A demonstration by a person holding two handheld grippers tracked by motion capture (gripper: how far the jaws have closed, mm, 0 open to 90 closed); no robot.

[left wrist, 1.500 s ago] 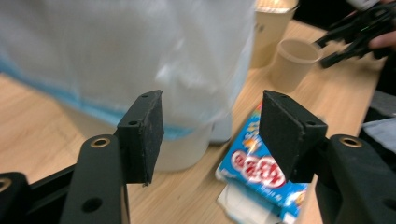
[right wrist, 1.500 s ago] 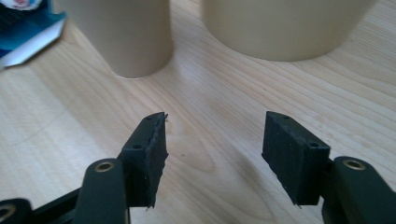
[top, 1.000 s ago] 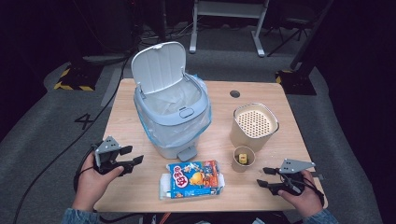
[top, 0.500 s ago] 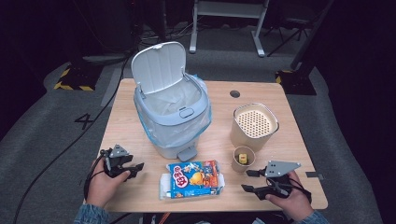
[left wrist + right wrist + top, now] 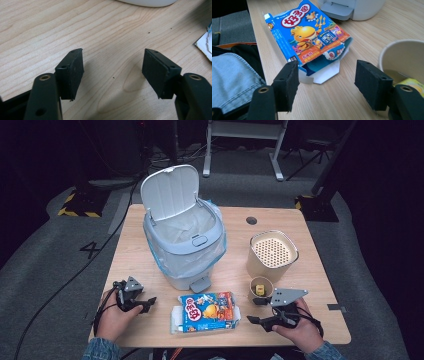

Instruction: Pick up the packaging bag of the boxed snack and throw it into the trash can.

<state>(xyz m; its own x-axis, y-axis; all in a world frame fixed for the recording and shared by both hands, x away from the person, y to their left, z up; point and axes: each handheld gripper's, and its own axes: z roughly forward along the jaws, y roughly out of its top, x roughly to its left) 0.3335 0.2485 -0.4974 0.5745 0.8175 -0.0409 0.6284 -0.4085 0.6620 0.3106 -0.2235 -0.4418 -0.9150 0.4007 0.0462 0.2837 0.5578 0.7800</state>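
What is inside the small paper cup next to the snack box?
A yellow item lies at the bottom of the small paper cup; the right gripper view shows its yellow edge too. The cup's wall covers the rest, so what it is stays unclear.

A grey lidded plastic waste bin (image 5: 184,245) stands mid-table on the pale wooden table (image 5: 150,330); before it lies a flattened blue cardboard snack box (image 5: 206,311). Right of the box sits a small paper cup (image 5: 260,288), behind that a tall beige perforated-top canister (image 5: 272,254).
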